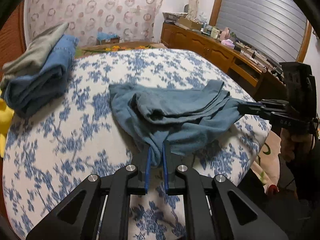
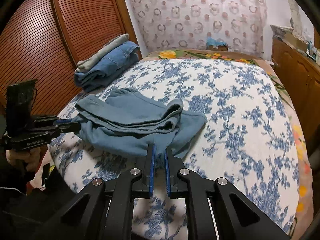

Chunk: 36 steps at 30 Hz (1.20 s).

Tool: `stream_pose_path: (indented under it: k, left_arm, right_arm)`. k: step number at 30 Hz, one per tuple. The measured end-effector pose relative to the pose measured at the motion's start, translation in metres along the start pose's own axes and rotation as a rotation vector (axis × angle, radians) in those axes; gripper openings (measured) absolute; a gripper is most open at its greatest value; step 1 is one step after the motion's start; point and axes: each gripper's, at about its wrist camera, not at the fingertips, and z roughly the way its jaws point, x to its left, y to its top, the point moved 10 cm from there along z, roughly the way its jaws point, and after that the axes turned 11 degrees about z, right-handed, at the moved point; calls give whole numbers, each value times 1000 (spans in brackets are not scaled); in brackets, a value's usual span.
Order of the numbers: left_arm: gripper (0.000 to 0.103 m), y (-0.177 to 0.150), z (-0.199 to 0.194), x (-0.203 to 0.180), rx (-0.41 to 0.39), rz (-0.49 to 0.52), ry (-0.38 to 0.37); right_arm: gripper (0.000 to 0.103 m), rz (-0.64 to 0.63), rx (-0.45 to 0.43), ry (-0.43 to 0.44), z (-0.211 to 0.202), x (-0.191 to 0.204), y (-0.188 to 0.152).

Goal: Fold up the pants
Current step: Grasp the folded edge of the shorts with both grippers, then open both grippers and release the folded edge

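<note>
1. Broadly, a bed with a white woven cover printed in blurred blue flower sprays [image 1: 84, 108] fills both views; a brown blanket with yellow and orange flowers [image 2: 200, 55] shows at its far edge.
2. Behind it hangs a pale curtain patterned with pink and grey rings [image 2: 196, 14], and a ribbed reddish-brown wooden door [image 2: 40, 32] stands at the far left.
3. Along the right wall runs a brown wooden sideboard [image 1: 202, 42] crowded with boxes and small items too small to tell.
4. Near the middle of the bed lie the soft dusty-blue pants [image 1: 170, 108], loosely bunched in several layers, with a rolled fold on top.
5. At the far left corner sits a folded stack of denim-blue cloth under a grey garment [image 2: 108, 64], well apart from the pants.
6. Each black two-finger tool has blue pads: the left gripper [image 1: 156, 152] is clenched on a near bunch of the pants, and the right gripper [image 2: 159, 153] pinches another edge of them.
7. Seen from the right wrist, the left tool's side reads roughly "GenRobot"; the lettering seen from the left wrist is too blurred to read.
8. A yellow object [image 1: 5, 120] peeks in at the left edge.
</note>
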Motion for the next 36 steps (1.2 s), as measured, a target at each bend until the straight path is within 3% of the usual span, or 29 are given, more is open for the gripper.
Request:
stream_pose_path:
  k: [3, 14, 24, 36]
  left_arm:
    - [13, -4, 5, 0, 18, -14, 1]
    - [47, -6, 10, 11, 30, -34, 45]
    - [48, -7, 15, 14, 40, -30, 49]
    - [48, 8, 27, 15, 44, 3, 52]
  right_arm:
    - [9, 10, 20, 0, 1, -1, -7]
    - [13, -14, 21, -38, -4, 3, -4]
    - [35, -17, 19, -91, -6, -4, -4]
    - [44, -72, 69, -91, 23, 3, -3]
